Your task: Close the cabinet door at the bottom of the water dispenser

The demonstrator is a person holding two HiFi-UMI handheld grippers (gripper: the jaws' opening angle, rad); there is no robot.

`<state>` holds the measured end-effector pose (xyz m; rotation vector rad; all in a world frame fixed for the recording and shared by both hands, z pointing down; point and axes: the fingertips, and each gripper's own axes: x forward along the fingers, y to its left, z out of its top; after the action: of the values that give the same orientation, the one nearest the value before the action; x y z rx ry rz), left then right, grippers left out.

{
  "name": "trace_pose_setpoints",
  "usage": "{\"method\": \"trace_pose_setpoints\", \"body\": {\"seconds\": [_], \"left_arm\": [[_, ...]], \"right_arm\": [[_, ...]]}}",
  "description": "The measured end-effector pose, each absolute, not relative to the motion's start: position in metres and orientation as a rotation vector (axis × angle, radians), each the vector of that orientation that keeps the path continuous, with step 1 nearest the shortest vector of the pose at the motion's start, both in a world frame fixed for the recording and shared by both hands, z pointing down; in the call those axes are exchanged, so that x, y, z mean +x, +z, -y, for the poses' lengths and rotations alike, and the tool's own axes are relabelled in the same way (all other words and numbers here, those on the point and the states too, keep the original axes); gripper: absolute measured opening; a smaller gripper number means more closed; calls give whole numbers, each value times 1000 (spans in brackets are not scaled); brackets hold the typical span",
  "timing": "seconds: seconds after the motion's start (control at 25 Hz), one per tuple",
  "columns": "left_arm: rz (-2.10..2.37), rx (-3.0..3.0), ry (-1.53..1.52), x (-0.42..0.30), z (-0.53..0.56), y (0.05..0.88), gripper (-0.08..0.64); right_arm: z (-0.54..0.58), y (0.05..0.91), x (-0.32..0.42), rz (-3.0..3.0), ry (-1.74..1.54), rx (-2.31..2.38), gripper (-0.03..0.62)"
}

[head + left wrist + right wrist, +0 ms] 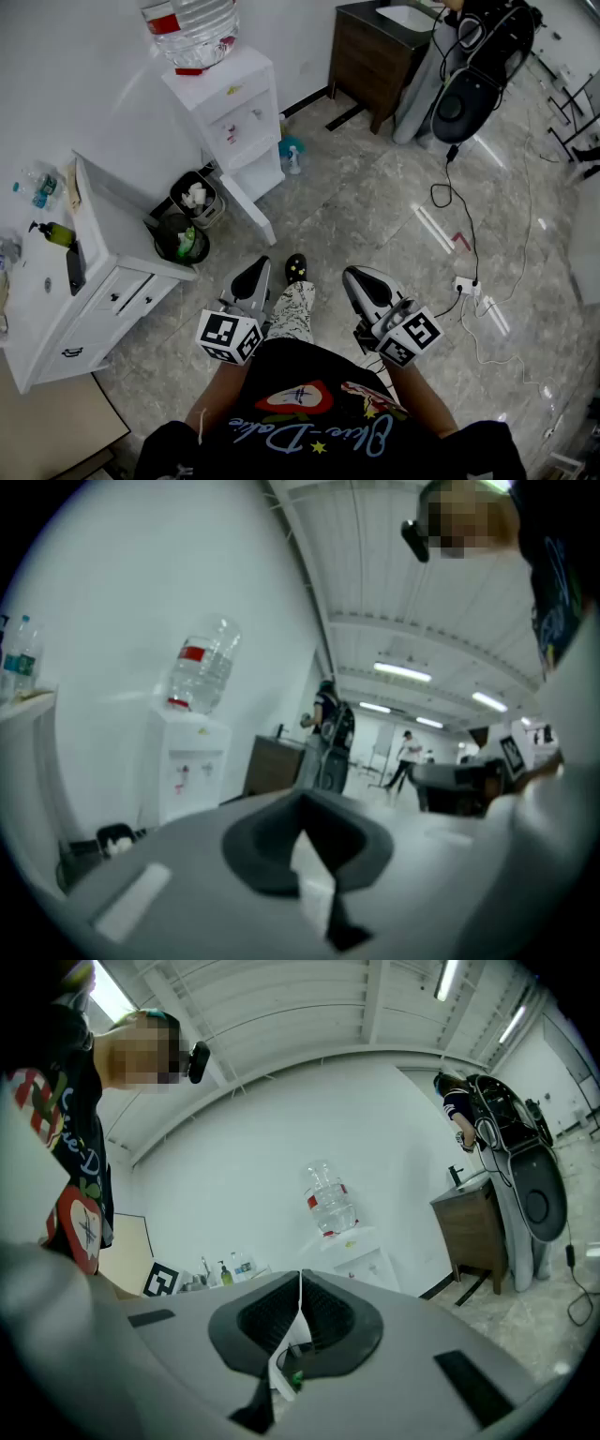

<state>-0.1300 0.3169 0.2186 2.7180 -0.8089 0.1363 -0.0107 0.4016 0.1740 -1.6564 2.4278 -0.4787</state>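
The white water dispenser (234,112) stands against the wall with a clear bottle (192,28) on top. Its bottom cabinet door (251,211) is swung open, out over the floor. My left gripper (253,279) and right gripper (360,284) are held close to my body, well short of the door, both shut with nothing in them. In the left gripper view the dispenser (183,766) shows far off to the left of the left gripper (302,803). In the right gripper view it (361,1265) stands beyond the right gripper (300,1277).
Two black bins (183,234) sit left of the open door, beside a white drawer unit (103,281). A spray bottle (292,159) stands right of the dispenser. A brown cabinet (375,56) is at the back. Cables and a power strip (466,284) lie at right.
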Motion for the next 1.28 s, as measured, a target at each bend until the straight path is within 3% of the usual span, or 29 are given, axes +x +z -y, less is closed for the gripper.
{"method": "trace_pose_setpoints", "body": {"seconds": [0.24,0.4,0.64,0.96,1.28], "left_arm": [[716,2658,179,-66,-205,259,0],[862,2499,298,-58,-123,323,0],[940,2481,395,-48,-52,385,0],[1303,2206,487,-81,10,517,-1],[1433,2009,651,-150,7,665,0]], "right_arm": [[-293,190,39,-2433,-563,-1681,17],[-205,189,79,-2472,-431,-1740,17],[-74,263,81,-2676,-565,-1583,17],[17,455,60,-2964,-839,-1334,17],[39,522,44,-2946,-1037,-1259,17]]}}
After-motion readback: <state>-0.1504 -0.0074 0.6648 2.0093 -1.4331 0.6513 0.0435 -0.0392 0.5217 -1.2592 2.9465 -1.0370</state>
